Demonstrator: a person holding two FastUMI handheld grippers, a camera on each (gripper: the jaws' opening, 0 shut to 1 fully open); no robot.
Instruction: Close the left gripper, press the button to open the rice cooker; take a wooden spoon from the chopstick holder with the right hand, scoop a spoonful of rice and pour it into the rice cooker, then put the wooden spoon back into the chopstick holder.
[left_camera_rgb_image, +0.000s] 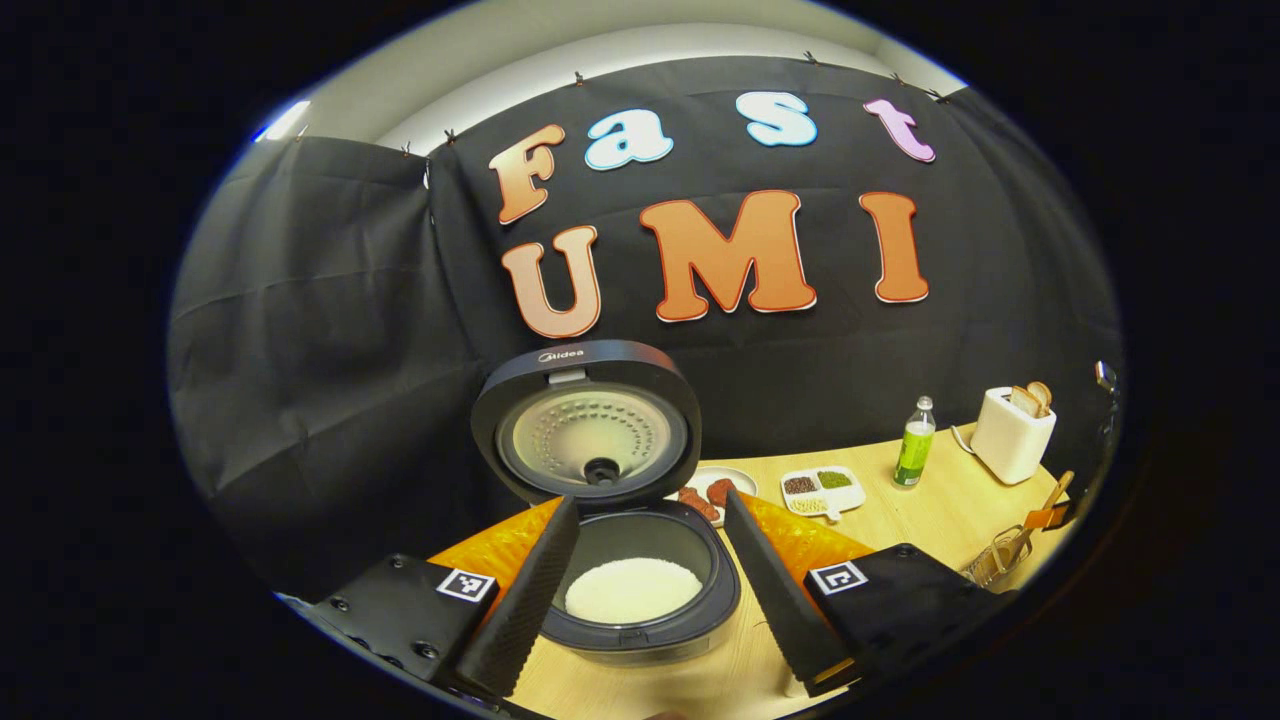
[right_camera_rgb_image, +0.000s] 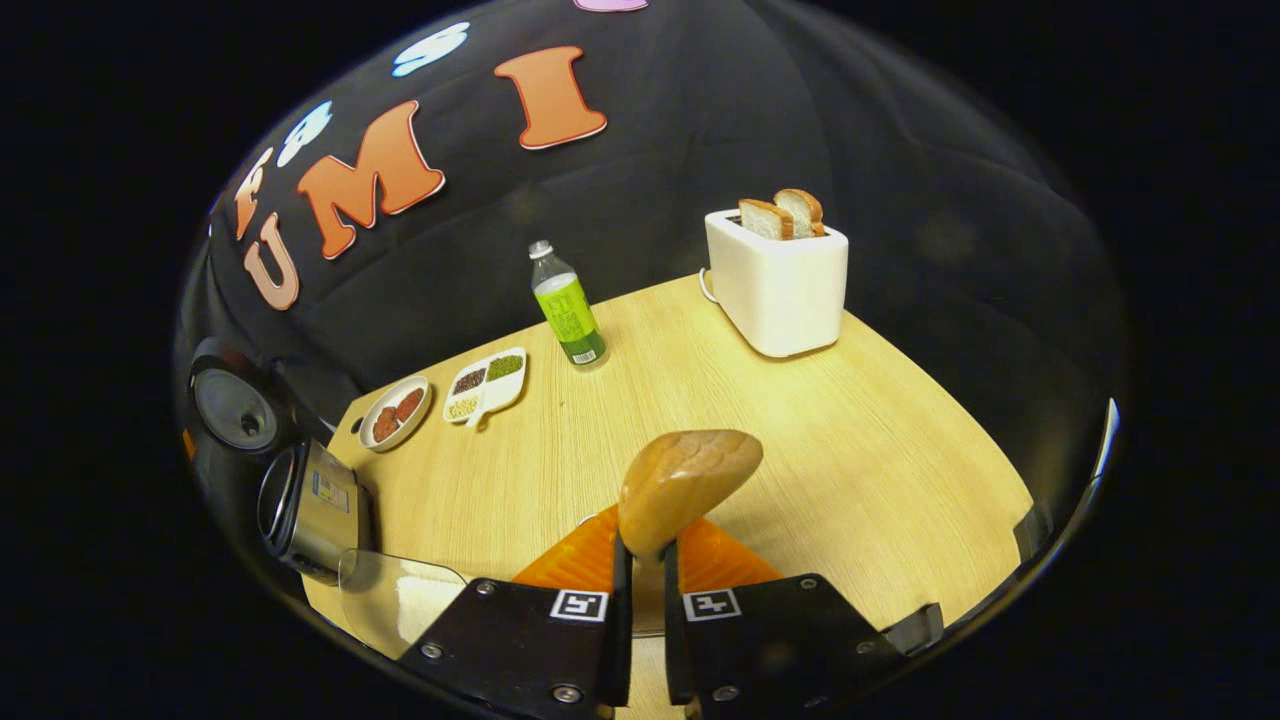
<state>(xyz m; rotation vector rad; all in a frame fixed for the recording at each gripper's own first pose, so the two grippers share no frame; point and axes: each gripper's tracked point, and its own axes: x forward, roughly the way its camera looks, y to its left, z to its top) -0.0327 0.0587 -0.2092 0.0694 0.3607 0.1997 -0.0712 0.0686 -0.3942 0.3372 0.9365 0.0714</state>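
Right gripper (right_camera_rgb_image: 640, 560) clamps wooden spoon (right_camera_rgb_image: 685, 482); left gripper (left_camera_rgb_image: 650, 590) spread over rice cooker (left_camera_rgb_image: 625, 560).

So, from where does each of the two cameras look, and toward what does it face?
Left gripper view: rides on the left gripper, facing the open rice cooker with rice inside and the booth wall; its own jaws stand apart at the bottom.
Right gripper view: rides on the right gripper, looking over the table toward the toaster; its own jaws are shut on the wooden spoon.
Shared: rice cooker, toaster, green bottle, divided dish, table.
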